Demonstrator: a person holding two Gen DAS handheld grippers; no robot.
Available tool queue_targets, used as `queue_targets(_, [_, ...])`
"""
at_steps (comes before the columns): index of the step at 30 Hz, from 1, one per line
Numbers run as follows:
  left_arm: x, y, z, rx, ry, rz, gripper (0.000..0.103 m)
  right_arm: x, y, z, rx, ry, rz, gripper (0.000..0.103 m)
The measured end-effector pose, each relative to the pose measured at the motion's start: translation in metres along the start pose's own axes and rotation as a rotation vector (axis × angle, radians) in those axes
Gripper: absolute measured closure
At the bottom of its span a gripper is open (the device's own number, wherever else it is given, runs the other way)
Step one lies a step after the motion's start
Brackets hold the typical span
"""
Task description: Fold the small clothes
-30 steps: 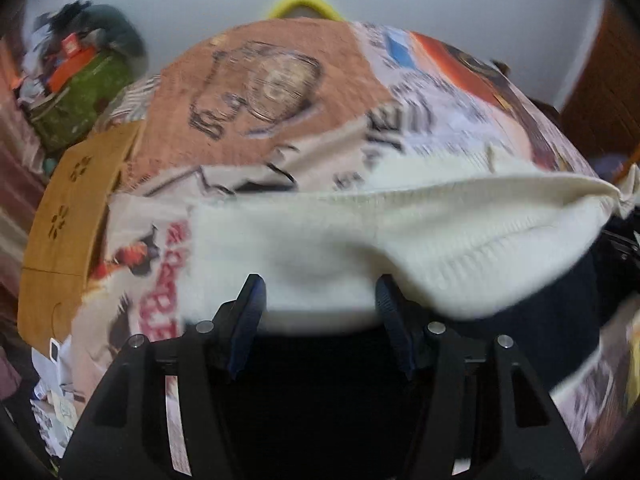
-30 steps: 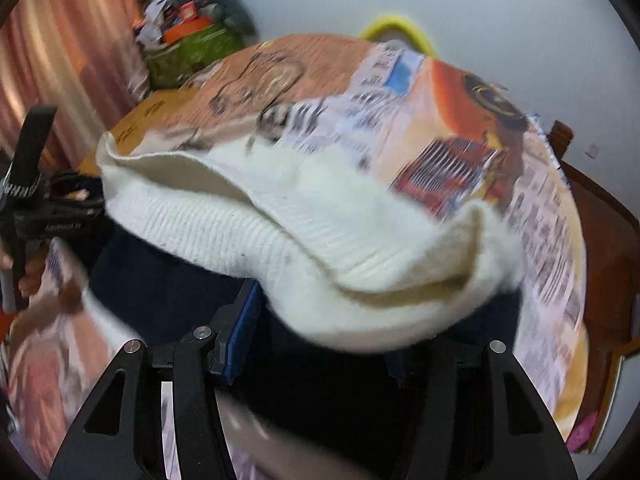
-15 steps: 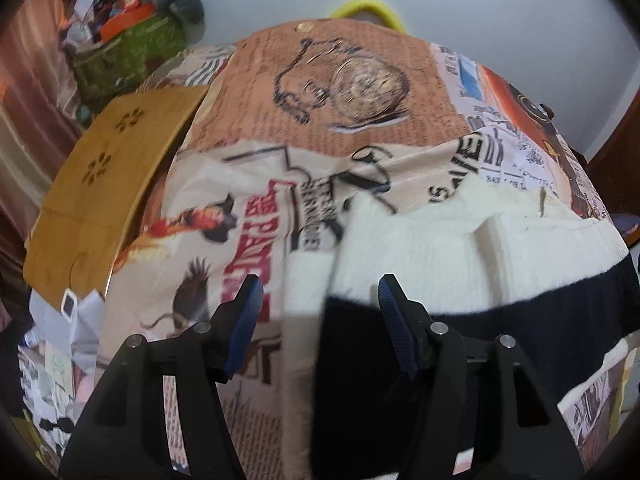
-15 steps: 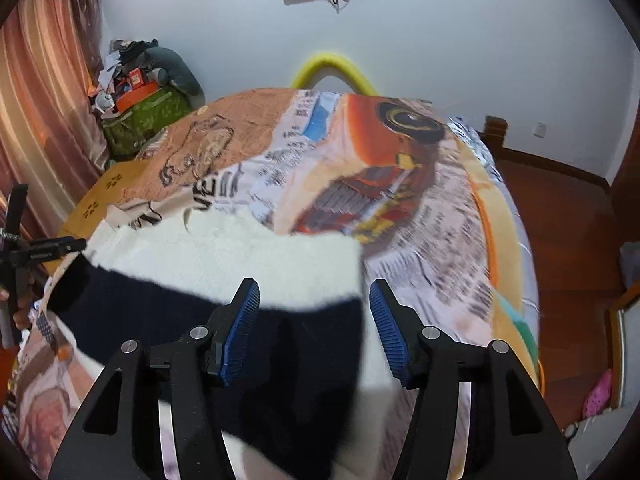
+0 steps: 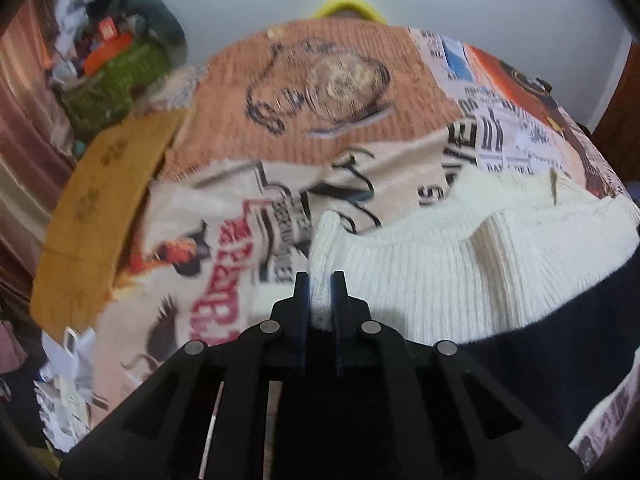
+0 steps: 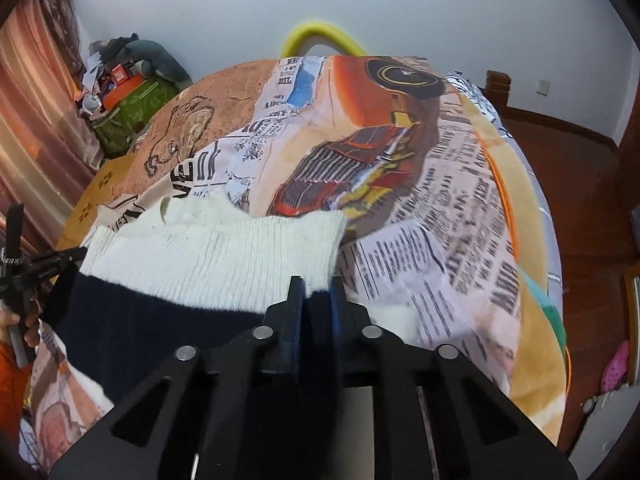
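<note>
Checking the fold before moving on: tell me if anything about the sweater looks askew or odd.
Nothing damaged. The sweater lies rumpled across the bedspread, its cream edge bunched where the left hand-held gripper pinches it; the right hand-held gripper grips the other side.

Ahead of the jaws, a bed under a newspaper-print blanket, a yellow hoop against the pale wall beyond; left of the jaws, striped curtains and a cluttered green bag; right, wooden floor.
</note>
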State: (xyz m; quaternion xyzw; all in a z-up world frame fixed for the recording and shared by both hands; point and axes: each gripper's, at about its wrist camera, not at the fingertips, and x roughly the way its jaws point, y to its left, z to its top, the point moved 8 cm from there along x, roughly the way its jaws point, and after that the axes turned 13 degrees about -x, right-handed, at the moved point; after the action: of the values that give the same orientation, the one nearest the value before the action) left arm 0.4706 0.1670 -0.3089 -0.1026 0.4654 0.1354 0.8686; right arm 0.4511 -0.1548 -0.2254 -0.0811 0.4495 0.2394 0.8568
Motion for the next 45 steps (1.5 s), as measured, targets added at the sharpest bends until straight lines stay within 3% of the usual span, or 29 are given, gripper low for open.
queue_targets(2, [-0.002,0.014,0.009,-0.046,-0.033,0.03,0.094,-0.001,-0.001,0.0,-0.043,-0.005,-0.036,0.094])
queue_targets(5, [0.007,0.033,0.013,-0.1,-0.017,0.054,0.094,0.0,-0.01,-0.006,-0.043,0.002,-0.056,0.094])
queue_targets(6, [0.012,0.036,0.011,-0.099,-0.006,0.073,0.102,0.003,-0.012,-0.01,-0.033,0.015,-0.051,0.094])
queue_targets(8, [0.024,0.05,0.006,-0.075,-0.004,0.209,0.103,0.006,-0.013,-0.016,-0.029,0.024,-0.056,0.094])
queue_targets(11, [0.038,0.06,-0.012,-0.097,0.089,0.146,0.102,-0.001,-0.008,-0.016,-0.054,0.02,-0.078,0.094])
queue_targets(14, [0.018,0.063,-0.013,-0.078,0.046,0.104,0.098,-0.017,-0.001,-0.009,-0.095,-0.007,-0.111,0.092])
queue_targets(16, [-0.003,0.063,-0.011,-0.062,0.009,0.082,0.091,-0.033,0.006,-0.002,-0.133,-0.036,-0.137,0.091])
queue_targets(18, [-0.02,0.059,-0.011,-0.052,-0.018,0.058,0.072,-0.048,0.014,0.004,-0.147,-0.069,-0.141,0.086])
queue_targets(21, [-0.05,0.057,-0.014,-0.048,-0.061,0.023,0.044,-0.066,0.034,0.011,-0.162,-0.119,-0.108,0.072])
queue_targets(23, [-0.067,0.053,-0.021,-0.057,-0.072,-0.016,0.033,-0.071,0.048,0.011,-0.172,-0.135,-0.079,0.065])
queue_targets(26, [-0.081,0.051,-0.036,-0.081,-0.07,-0.039,0.006,-0.068,0.073,0.003,-0.183,-0.127,-0.028,0.059])
queue_targets(29, [-0.088,0.051,-0.054,-0.113,-0.045,-0.058,0.005,-0.051,0.093,-0.021,-0.189,-0.072,0.01,0.055])
queue_targets(32, [-0.086,0.054,-0.077,-0.163,0.026,-0.089,0.005,-0.03,0.101,-0.054,-0.194,0.037,0.024,0.055])
queue_targets(35, [-0.085,0.058,-0.099,-0.202,0.082,-0.113,0.005,-0.029,0.098,-0.077,-0.202,0.083,0.014,0.055])
queue_targets(39, [-0.085,0.053,-0.127,-0.251,0.146,-0.175,0.005,-0.045,0.093,-0.09,-0.23,0.103,-0.013,0.055])
queue_targets(43, [-0.082,0.039,-0.143,-0.291,0.211,-0.274,0.005,-0.061,0.095,-0.082,-0.248,0.082,-0.039,0.054])
queue_targets(45, [-0.077,0.03,-0.146,-0.31,0.235,-0.309,0.005,-0.066,0.1,-0.07,-0.266,0.051,-0.054,0.049])
